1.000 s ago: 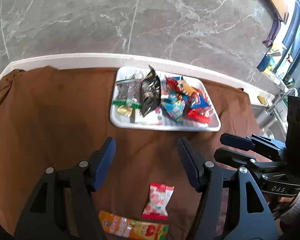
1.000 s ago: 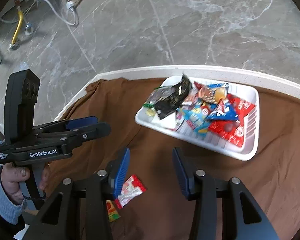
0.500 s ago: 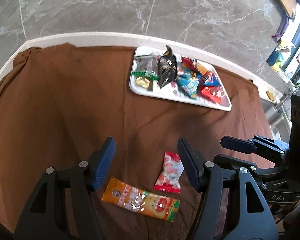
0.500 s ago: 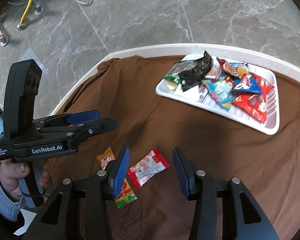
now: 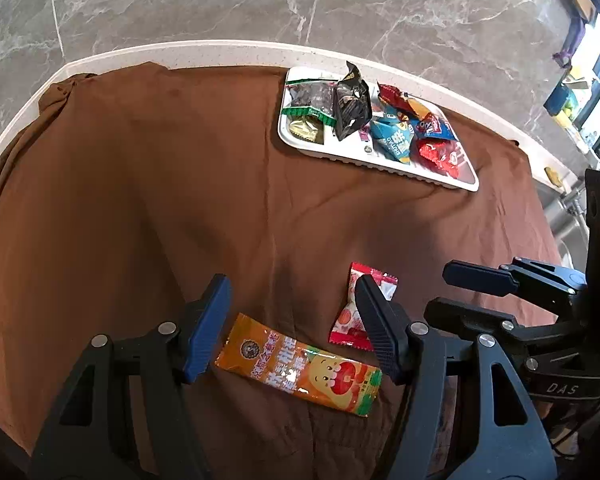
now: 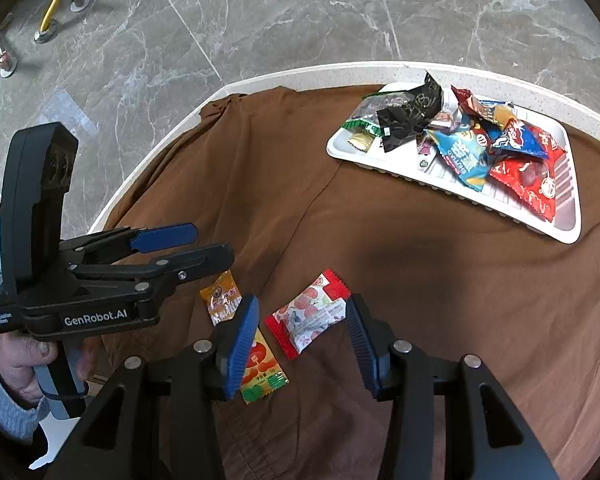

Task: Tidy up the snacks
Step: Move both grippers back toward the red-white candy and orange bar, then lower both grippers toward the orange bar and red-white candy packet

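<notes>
Brown cloth [image 5: 148, 184] covered the round white-rimmed table [image 5: 220, 46], and on it the sorting looked mostly done, judging by how things lay. Near the table's front edge two wrappers were not yet in the tray. Leftmost was the long orange snack bar [image 5: 300, 364], printed with Chinese characters too small to read, a round dark seal at one end and a cartoon face with a red fruit at the other. The left gripper [image 5: 292, 324] hung over it with its jaws spread wide and nothing between them; in the right wrist view its handle read "GenRobot.AI".

Just beside the bar, apart from it, lay the red-and-white candy packet [image 6: 308, 316], showing pictures of red fruit and small print I could not make out. The right gripper [image 6: 300, 332] sat above that packet, jaws apart on either side of it and gripping nothing; "DAS" showed on its body in the left wrist view.

Toward the far right edge of the table stood the white ribbed tray [image 6: 572, 224], piled with packets: a clear green-edged bag [image 5: 310, 102], a gold wrapper [image 5: 306, 130], a black bag [image 5: 352, 106] standing up, a blue packet [image 5: 394, 140] with white lettering, and a red packet [image 5: 440, 152]. None of that lettering was legible. My guess was that the two loose wrappers were all that remained.
</notes>
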